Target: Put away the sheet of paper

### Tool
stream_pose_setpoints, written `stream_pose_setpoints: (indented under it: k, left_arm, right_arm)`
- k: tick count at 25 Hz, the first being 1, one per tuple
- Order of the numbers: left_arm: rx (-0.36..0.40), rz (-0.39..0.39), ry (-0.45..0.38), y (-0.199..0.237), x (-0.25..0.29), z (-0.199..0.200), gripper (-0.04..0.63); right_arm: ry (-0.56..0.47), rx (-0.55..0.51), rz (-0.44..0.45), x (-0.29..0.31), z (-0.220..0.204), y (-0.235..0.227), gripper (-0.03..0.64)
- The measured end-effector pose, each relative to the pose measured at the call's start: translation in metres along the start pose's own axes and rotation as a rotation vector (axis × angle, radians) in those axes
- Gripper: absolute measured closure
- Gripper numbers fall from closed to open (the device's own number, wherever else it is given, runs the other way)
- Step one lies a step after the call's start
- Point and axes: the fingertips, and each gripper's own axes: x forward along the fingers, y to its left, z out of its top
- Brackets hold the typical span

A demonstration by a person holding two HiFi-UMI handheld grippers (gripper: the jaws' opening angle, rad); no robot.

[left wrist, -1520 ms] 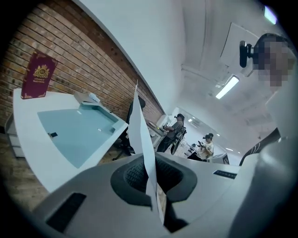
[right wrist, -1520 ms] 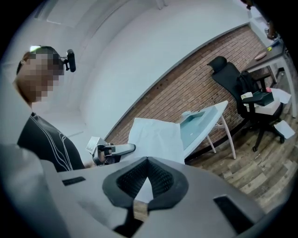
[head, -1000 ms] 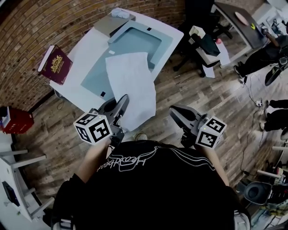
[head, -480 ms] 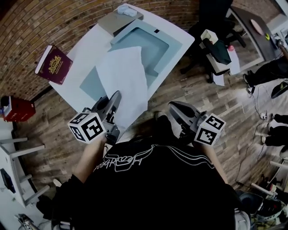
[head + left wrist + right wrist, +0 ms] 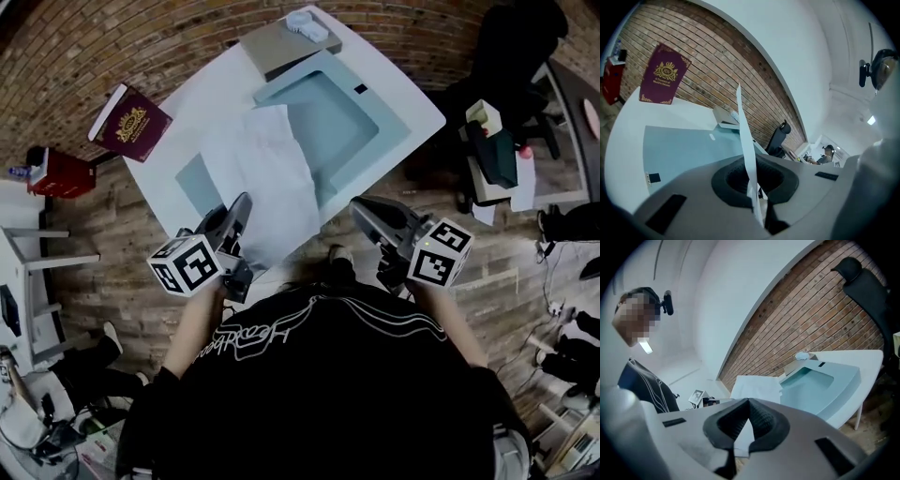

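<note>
1. Desk: white, with a pale blue mat set on it. It supports the far part of the sheet, so only one edge needs holding.
2. Sheet of paper: spread across mat and desk, its near edge lifted off the desk's front edge.
3. Left gripper: fingers closed on that near edge, presumably to carry or steer the sheet.
4. Right gripper: fingers closed together on nothing. It sits near the sheet's right side but apart from it, apparently in reserve.
5. Maroon book: at the desk's far left corner, apart from the sheet.
6. Views: the head view gives the sheet's full outline. The left gripper view alone shows it edge-on, running into the seam between the fingers. The right gripper view shows its flat face.
</note>
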Motion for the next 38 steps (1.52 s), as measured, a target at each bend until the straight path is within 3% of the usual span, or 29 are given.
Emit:
stream_pose_setpoints:
  k: [12, 21, 29, 38]
  left_arm:
    - [-0.098, 0.172, -0.113, 0.02, 0.018, 0.003, 0.563]
    - [-0.193, 0.191, -0.125, 0.051, 0.021, 0.007, 0.563]
    - [-0.227, 0.197, -0.081, 0.084, 0.032, 0.009, 0.563]
    - [-0.323, 0.191, -0.04, 0.117, 0.051, -0.004, 0.563]
  right_arm:
    - [0.101, -0.002, 0.151, -0.001, 0.031, -0.038, 0.615]
    - [0.129, 0.017, 0.146, 0.015, 0.035, -0.048, 0.614]
    - [0.151, 0.044, 0.118, 0.043, 0.041, -0.053, 0.615]
    - [0.179, 0.047, 0.097, 0.068, 0.039, -0.051, 0.615]
